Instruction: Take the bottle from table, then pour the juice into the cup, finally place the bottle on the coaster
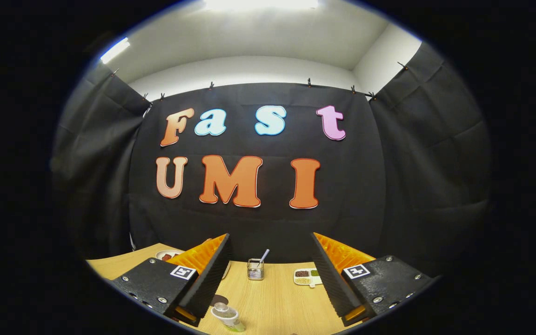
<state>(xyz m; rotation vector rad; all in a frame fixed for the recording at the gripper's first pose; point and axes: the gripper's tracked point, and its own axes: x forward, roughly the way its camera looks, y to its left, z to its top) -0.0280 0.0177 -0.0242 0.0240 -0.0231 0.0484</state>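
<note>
Clear plastic bottle (227, 316) stood on the desk (277, 298) just ahead of the wide-spread, empty fingers (268, 279); it looked light, smooth and easily tipped, so a mid-body grip seemed best

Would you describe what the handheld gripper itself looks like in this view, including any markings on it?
The gripper has two wedge-shaped fingers with ribbed inner faces, set wide apart with nothing between them. Each finger sits on a dark, speckled block fastened with small silver screws. Each block carries a square black-and-white tag near the finger base. No cables are visible.
</note>
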